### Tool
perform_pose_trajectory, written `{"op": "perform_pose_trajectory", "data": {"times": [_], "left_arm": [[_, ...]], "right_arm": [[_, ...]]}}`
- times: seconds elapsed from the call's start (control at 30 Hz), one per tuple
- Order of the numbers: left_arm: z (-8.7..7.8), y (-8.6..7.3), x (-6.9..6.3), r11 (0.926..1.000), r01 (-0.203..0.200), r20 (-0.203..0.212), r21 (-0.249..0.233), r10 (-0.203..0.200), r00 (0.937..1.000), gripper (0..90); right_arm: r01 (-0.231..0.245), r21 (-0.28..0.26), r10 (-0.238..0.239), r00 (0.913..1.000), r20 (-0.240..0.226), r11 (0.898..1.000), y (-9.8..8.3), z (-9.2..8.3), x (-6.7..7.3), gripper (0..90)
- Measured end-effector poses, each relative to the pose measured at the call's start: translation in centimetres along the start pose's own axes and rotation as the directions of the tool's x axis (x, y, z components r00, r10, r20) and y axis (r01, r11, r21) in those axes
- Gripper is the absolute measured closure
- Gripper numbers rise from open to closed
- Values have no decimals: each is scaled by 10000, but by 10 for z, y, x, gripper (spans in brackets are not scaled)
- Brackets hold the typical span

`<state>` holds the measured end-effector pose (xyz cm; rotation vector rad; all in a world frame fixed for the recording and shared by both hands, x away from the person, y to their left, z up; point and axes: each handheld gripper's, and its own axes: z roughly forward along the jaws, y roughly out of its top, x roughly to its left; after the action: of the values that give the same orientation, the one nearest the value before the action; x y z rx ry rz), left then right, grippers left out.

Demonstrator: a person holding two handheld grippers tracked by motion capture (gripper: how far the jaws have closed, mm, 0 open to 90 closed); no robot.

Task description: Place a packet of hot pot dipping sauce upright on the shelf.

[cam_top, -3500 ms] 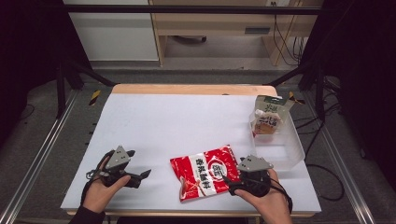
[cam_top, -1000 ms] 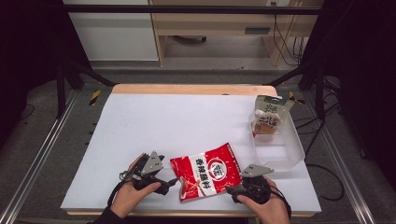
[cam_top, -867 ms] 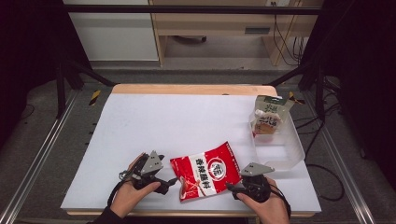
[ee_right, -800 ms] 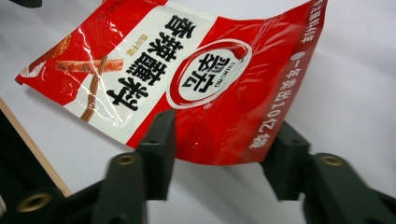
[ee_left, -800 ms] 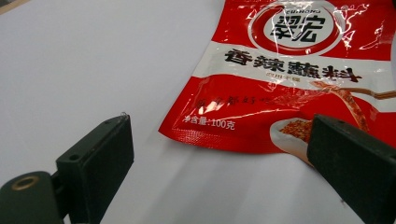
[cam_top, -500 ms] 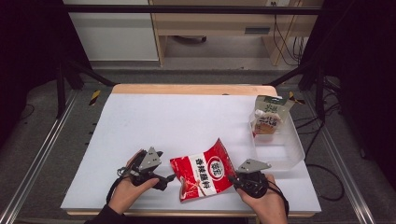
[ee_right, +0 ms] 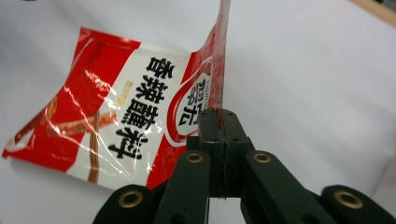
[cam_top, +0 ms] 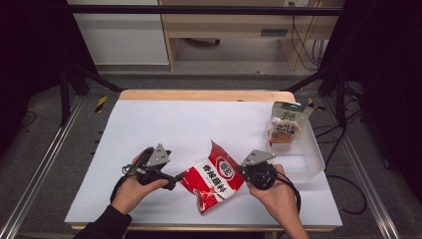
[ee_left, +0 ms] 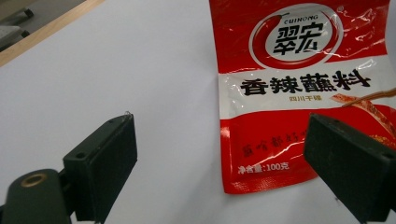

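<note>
High cam overhead; gripper cams close, share red packet (cam_top: 213, 177).

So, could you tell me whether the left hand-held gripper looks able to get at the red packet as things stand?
Probably yes: the left hand-held gripper stands open right beside the red packet, whose near edge is free; the right hand-held gripper pinches the far edge.

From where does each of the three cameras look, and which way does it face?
High view: above the person's side, facing forward and down on the white table; forearms, left gripper, right gripper.
Left gripper view: along its open fingers at the red packet.
Right gripper view: along fingers shut on that packet's edge.
All share the packet.
</note>
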<state>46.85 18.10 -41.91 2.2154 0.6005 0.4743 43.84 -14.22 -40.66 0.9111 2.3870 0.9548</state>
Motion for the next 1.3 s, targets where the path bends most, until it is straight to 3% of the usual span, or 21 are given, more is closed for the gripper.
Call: {"op": "perform_pose_trajectory", "data": {"times": [0.17,0.47,0.6,0.73,0.83,0.97,1.07,1.13,1.2,1.3], "left_arm": [[1,7,12,9999,-41,110,101,40,9999,103],[-1,14,27,10000,-69,235,36,68,9997,114],[-7,17,31,10000,-9,278,-53,11,9996,117],[-14,20,34,9999,-99,131,-87,100,9999,122],[-19,20,35,9995,160,-56,-256,-161,9999,121],[-27,23,33,9990,107,-311,-439,-121,9994,140],[-38,26,30,9989,-134,-501,-455,111,9987,147],[-43,27,29,9992,-200,-632,-340,179,9978,158],[-50,28,29,9989,-338,-864,-325,309,9958,173],[-55,28,31,9978,-565,-852,-335,534,9949,197]], "right_arm": [[629,82,-629,9980,-15,9980,17,8,-1,900],[1235,-383,-1244,9920,-218,9916,44,16,-5,900],[1854,-463,-1863,9824,-168,9816,59,19,-1,900],[2174,-578,-2186,9757,-157,9744,69,20,5,900],[2572,-664,-2585,9660,-110,9641,77,20,11,900],[2810,-699,-2823,9593,-95,9572,83,19,21,900],[2906,-894,-2918,9565,-8,9527,87,13,28,900],[2840,-1072,-2884,9571,-276,9528,89,11,30,900],[2841,-1134,-2885,9572,-236,9521,90,7,32,900],[3142,-1236,-3188,9476,-187,9413,90,4,34,900]]}}
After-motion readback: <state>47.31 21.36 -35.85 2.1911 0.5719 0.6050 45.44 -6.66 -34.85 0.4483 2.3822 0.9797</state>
